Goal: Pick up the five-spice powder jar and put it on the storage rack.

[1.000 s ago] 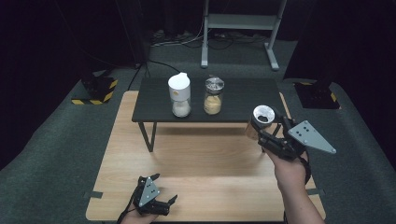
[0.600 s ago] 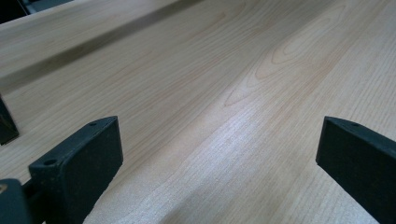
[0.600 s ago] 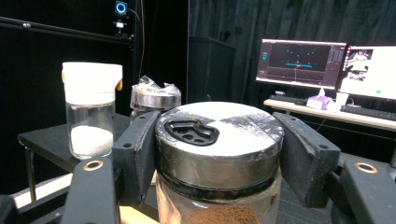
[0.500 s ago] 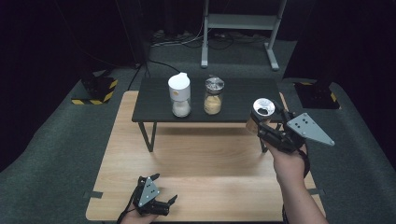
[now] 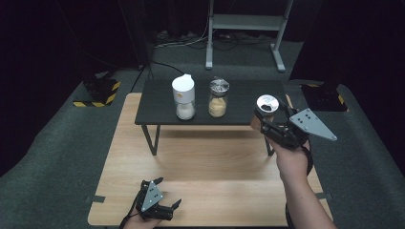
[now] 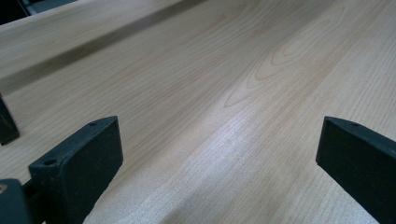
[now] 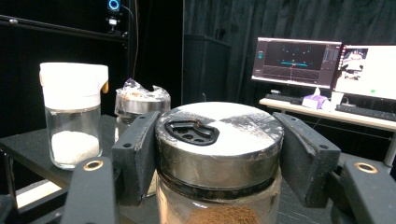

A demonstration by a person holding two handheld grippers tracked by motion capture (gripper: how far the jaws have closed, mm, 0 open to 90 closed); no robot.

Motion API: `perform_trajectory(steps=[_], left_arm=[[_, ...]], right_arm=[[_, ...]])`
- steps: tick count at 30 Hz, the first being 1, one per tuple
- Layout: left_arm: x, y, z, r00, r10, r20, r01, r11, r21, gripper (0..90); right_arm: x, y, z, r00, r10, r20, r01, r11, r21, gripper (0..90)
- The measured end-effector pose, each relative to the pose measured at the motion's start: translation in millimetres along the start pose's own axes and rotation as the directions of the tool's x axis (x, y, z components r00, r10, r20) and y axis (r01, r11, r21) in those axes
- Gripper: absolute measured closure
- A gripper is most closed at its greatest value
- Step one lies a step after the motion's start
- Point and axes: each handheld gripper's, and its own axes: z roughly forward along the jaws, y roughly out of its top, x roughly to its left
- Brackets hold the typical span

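The right gripper [image 5: 263, 120] is clamped on a glass jar [image 7: 219, 186] with a metal shaker lid [image 7: 219, 135], one jaw pressing on each side just under the lid. The jar stands upright between the jaws, its long axis vertical, with brown powder inside. It sits directly in front of this gripper, at the right end of the black shelf [image 5: 157, 112]; I cannot tell for sure whether its bottom touches the shelf or hangs slightly above it. Beyond the gripper and to its left stand two other jars: one with yellowish grains [image 5: 218, 98] nearer, one with a white cap [image 5: 184, 96] farther. The left gripper [image 5: 161, 196] lies well apart, low on the wooden table [image 6: 233, 93], its jaws wide apart with nothing between them, so the right hand is clearly nearer for the next move
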Motion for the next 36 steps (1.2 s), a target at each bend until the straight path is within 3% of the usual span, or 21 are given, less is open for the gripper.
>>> perform_trajectory(steps=[36], left_arm=[[1.0, -0.7, -1.2, 0.9999, -0.011, 0.005, 0.011, 0.9999, -0.012, 0.7]], right_arm=[[0.2, -3.6, 37.6, 0.9999, 0.005, 0.009, -0.005, 1.000, 0.018, 34.3]])
